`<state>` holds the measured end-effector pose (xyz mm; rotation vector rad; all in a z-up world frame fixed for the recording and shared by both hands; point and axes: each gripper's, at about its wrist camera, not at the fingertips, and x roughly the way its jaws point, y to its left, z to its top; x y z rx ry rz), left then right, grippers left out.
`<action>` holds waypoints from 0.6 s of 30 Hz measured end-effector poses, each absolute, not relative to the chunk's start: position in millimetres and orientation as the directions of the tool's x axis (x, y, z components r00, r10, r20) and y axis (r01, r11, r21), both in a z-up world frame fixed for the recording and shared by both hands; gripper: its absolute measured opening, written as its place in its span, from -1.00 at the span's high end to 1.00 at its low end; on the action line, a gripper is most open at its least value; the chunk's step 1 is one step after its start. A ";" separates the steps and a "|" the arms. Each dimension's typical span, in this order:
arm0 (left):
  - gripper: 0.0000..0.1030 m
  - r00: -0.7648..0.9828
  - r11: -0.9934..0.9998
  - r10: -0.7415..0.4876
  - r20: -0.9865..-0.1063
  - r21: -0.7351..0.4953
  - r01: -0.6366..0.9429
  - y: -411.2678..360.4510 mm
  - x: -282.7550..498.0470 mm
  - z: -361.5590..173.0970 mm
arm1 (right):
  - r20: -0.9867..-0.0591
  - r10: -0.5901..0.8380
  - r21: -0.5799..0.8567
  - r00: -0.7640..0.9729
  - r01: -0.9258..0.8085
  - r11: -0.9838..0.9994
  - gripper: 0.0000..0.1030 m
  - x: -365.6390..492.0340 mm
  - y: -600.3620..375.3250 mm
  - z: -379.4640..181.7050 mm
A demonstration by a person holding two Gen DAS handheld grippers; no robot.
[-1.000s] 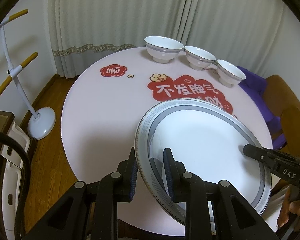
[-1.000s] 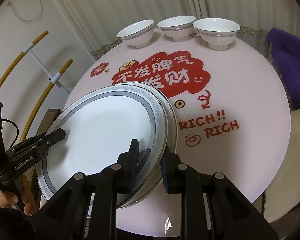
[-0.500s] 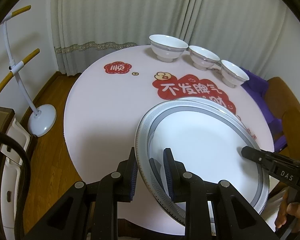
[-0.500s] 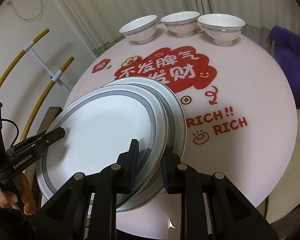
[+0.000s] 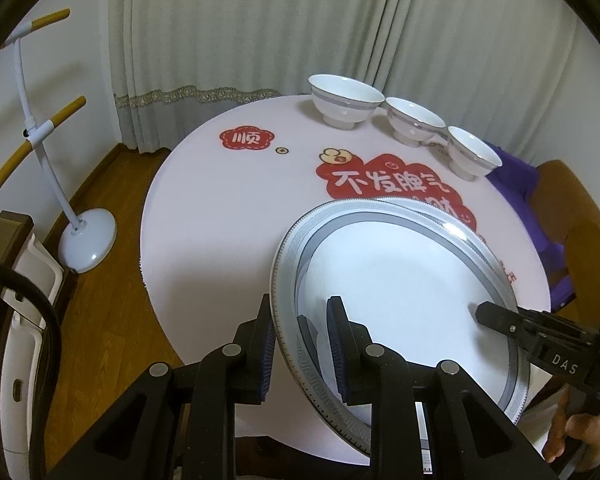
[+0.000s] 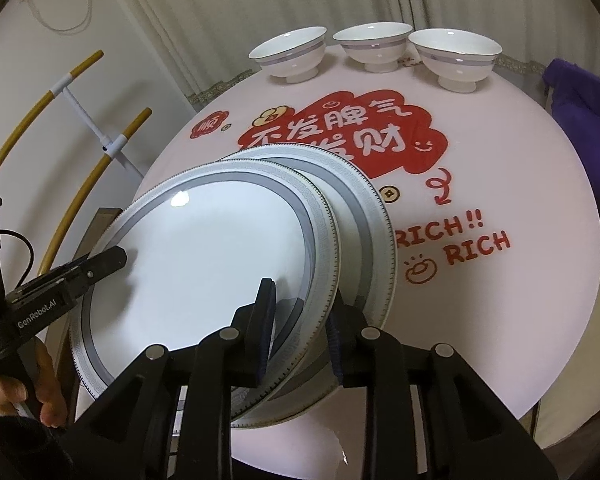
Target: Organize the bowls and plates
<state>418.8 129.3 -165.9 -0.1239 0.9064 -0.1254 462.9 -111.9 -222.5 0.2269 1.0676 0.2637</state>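
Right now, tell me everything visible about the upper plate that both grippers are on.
The upper plate is round, glossy white, ceramic-looking, with a grey ring and a pale key-pattern rim. It sits tilted and offset over a matching lower plate on the pink table. The left gripper clamps its rim; the right gripper straddles the opposite rim, its jaws having just been opening.

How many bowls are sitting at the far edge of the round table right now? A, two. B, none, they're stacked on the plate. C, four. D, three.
D: three white bowls stand side by side, unstacked, at the far edge of the table, apart from the plates.
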 end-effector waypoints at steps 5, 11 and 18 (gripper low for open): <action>0.60 0.614 0.982 -0.178 -0.769 -0.182 0.056 132.8 414.9 -166.1 | -0.832 0.304 0.284 0.464 -0.116 0.952 0.43 462.3 -106.0 -224.2; 0.60 0.617 0.980 -0.185 -0.764 -0.190 0.058 135.7 414.1 -165.1 | -0.836 0.268 0.227 0.479 -0.142 0.963 0.32 460.7 -97.0 -224.7; 0.60 0.615 0.980 -0.184 -0.767 -0.190 0.057 136.2 413.0 -164.4 | -0.842 0.230 0.176 0.488 -0.155 0.972 0.23 459.4 -90.7 -225.3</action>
